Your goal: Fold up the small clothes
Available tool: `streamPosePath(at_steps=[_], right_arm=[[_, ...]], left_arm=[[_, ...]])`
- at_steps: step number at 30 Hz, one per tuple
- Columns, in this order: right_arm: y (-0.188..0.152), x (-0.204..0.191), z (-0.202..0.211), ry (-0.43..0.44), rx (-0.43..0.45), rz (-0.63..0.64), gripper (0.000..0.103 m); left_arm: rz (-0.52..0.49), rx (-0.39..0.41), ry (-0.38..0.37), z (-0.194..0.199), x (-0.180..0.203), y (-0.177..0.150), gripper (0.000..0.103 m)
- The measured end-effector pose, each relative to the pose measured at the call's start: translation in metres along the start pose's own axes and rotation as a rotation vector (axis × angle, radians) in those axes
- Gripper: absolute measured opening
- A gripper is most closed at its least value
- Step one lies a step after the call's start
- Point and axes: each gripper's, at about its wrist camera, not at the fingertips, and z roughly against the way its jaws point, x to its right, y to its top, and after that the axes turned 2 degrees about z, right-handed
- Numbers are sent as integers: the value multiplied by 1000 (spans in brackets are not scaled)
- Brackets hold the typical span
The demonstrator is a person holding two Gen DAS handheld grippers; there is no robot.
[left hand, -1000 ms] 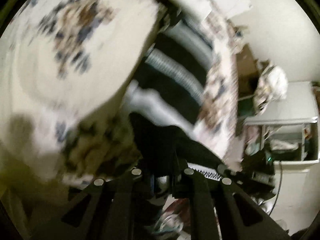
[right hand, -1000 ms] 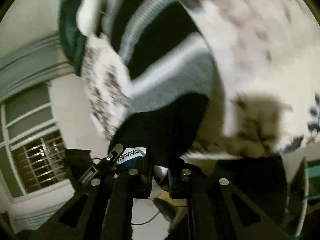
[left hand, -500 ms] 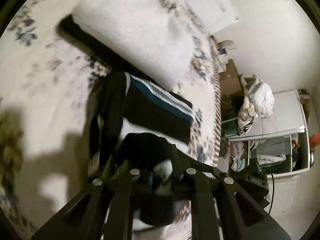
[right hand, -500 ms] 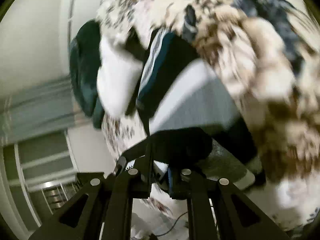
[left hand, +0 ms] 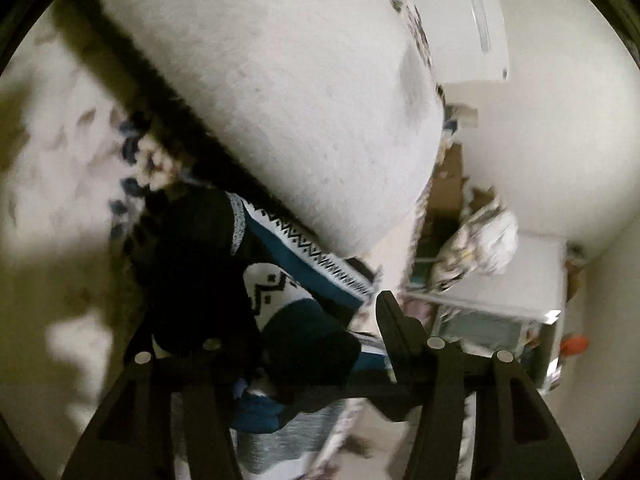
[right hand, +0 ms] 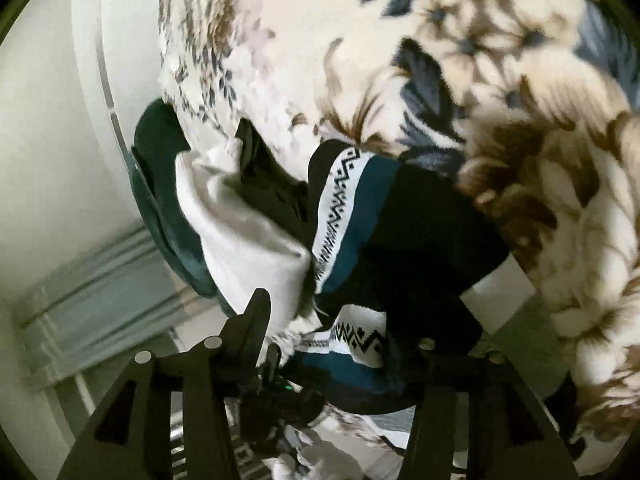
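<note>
In the left wrist view, a floral bedspread [left hand: 60, 184] fills the left of the frame, and a large white pillow [left hand: 280, 92] takes up the upper middle. Below the pillow, at lower centre, lies the folded black, teal and white patterned garment [left hand: 304, 264]. The left gripper [left hand: 316, 320] has just been opening: its jaws stand apart, the garment's dark edge lies between them, and the pads are not pressing on it. At right, a white shelf unit [left hand: 508, 320] holds blurred items; what they are cannot be told. In the right wrist view, a dark green cloth [right hand: 160, 184] and a white cloth [right hand: 240, 232] lie at left, touching the garment [right hand: 360, 216] at centre. The right gripper [right hand: 340, 344] has likewise just opened, its jaws apart around the garment's near edge.
</note>
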Motion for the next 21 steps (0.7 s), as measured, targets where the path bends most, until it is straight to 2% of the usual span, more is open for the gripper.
streamPosePath(at_steps=[3, 5, 8, 10, 11, 13, 15, 16, 18, 21], right_arm=[[2, 6, 3, 43, -4, -34, 55], [0, 8, 8, 84, 1, -54, 55], [1, 3, 17, 120, 42, -42, 55], [3, -3, 24, 110, 63, -13, 55], [3, -6, 27, 87, 68, 5, 55], [0, -14, 34, -6, 73, 85, 58], [-10, -20, 43, -158, 77, 207, 74], [-16, -20, 46, -224, 71, 266, 75], [-30, -20, 52, -366, 31, 398, 80], [-45, -10, 57, -487, -27, 519, 84]], left_arm=[[78, 17, -79, 13, -8, 2, 52], [87, 36, -89, 18, -8, 3, 53], [50, 83, -68, 31, -4, 4, 54], [5, 111, -23, 40, 1, 3, 54], [-27, 121, 3, 42, 4, 3, 54], [-152, 154, 113, 53, 13, -9, 54], [-278, 188, 218, 67, 16, -34, 54], [-313, 196, 254, 70, 15, -45, 54], [-359, 199, 318, 80, 5, -74, 54], [-336, 171, 340, 89, -17, -110, 54]])
